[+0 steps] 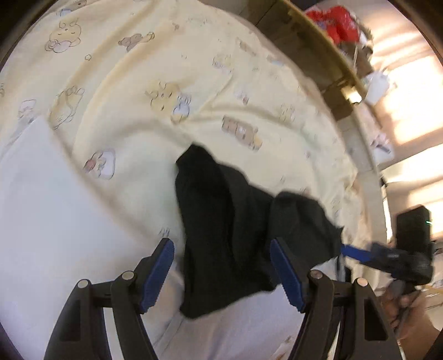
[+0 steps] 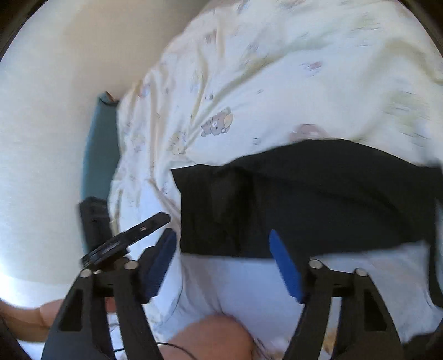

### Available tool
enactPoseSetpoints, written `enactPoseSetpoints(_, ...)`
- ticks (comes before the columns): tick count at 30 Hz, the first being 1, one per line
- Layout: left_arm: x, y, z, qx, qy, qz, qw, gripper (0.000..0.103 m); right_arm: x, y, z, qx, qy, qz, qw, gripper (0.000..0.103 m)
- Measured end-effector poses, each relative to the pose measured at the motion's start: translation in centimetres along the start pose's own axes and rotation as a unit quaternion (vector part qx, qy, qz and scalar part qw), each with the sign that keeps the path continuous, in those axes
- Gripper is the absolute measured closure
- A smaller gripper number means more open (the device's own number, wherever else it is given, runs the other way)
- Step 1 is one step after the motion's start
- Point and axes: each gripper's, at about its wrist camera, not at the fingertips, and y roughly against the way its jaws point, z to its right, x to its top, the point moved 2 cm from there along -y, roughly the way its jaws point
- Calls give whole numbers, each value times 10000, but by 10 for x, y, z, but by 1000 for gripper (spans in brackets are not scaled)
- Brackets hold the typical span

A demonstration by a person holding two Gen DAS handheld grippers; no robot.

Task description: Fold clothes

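One black garment [image 1: 221,229] lay crumpled on one yellow cartoon-print duvet [image 1: 144,91]. Two grippers hovered nearest the cameras: the left gripper [image 1: 223,272], jaws spread either side of the garment's near edge, and the right gripper [image 2: 225,265], jaws likewise spread, gripping nothing. Beyond the garment the duvet stretched toward one wooden bed frame [image 1: 313,41].

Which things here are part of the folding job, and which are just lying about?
Job: black garment; left gripper, open; right gripper, open; bedsheet it lies on.
Lying about: red item on shelf; white charger.
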Motion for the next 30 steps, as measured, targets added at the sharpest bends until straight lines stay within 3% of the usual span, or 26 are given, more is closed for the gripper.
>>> enactPoseSetpoints(2,13,-12,1,-84,25,20,10000,30,6,-11,-3,-150,-128,-187,9996,38)
enactPoseSetpoints(4,19,-23,6,123,55,-37,9999,30,12,-32,-2,-324,-273,-348,9985,42)
enactPoseSetpoints(6,26,-34,3,217,166,-72,9996,31,21,-40,12,-359,-379,-422,9977,55)
enactPoseSetpoints(7,32,-34,0,187,222,-35,9996,45,21,-41,12,-338,-345,-425,9979,62)
enactPoseSetpoints(8,39,-36,-1,149,243,-16,9996,62,20,-39,11,-318,-279,-399,9983,76)
enactPoseSetpoints(9,46,-38,-2,104,253,-10,9996,69,21,-36,9,-316,-237,-340,9986,85)
enactPoseSetpoints(11,57,-40,-1,-40,312,24,9995,102,25,-27,7,-291,-166,-201,9992,94)
enactPoseSetpoints(16,66,-21,14,-688,580,129,9959,102,47,44,-1,134,-154,376,9991,97)
enactPoseSetpoints(19,64,-13,26,-821,547,158,9950,102,64,84,-3,283,-164,724,9968,97)
enactPoseSetpoints(21,63,-12,25,-784,598,165,9950,102,75,94,0,172,-131,664,9976,96)
enactPoseSetpoints(25,62,2,20,-1343,1102,219,9846,102,65,65,-5,306,-53,41,9995,90)
enactPoseSetpoints(26,62,6,18,-1492,1233,232,9808,102,54,55,-7,301,28,-79,9995,78)
enactPoseSetpoints(28,63,13,20,-1717,1364,254,9753,102,33,36,-6,204,51,-180,9996,41)
enactPoseSetpoints(29,64,16,24,-1768,1316,262,9750,102,23,27,-4,159,15,-209,9997,13)
enactPoseSetpoints(30,64,17,26,-1825,1333,246,9738,102,15,20,3,156,-132,-187,9996,10)
